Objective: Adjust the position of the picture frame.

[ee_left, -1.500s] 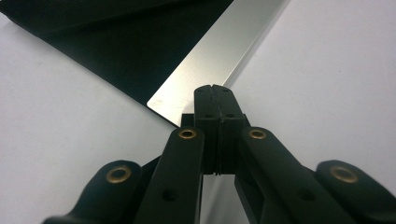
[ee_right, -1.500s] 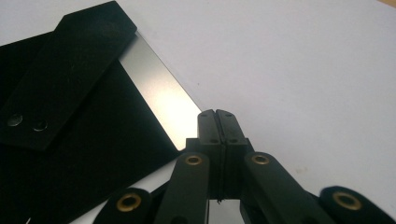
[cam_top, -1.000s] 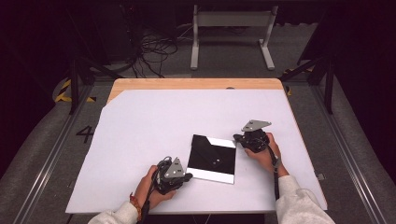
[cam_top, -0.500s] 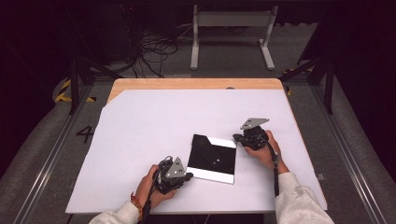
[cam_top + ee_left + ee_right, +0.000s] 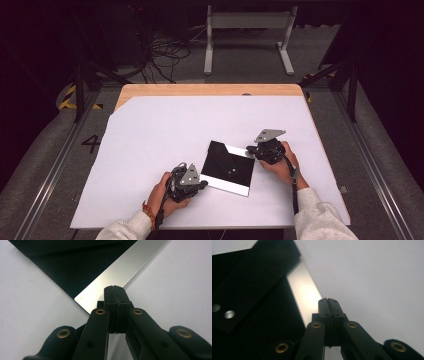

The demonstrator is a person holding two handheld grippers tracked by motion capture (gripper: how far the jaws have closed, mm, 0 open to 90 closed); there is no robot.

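Note:
A flat black square plate (image 5: 227, 167) with shiny silver strips along two edges lies on the white sheet, turned slightly. My left gripper (image 5: 204, 184) rests at its near left corner, jaws shut and empty. In the left gripper view, the closed tips (image 5: 115, 287) sit at the silver strip (image 5: 120, 270) by that corner. My right gripper (image 5: 248, 149) is at the plate's far right corner, also shut. In the right gripper view its tips (image 5: 328, 300) lie over the other silver strip (image 5: 304, 290). Whether either gripper presses on the plate I cannot tell.
The white sheet (image 5: 165, 130) covers most of a wooden table (image 5: 210, 89), and its edges lie near both hands. Behind the table are a grey metal stand (image 5: 247, 20) and loose cables (image 5: 165, 50) on the dark floor.

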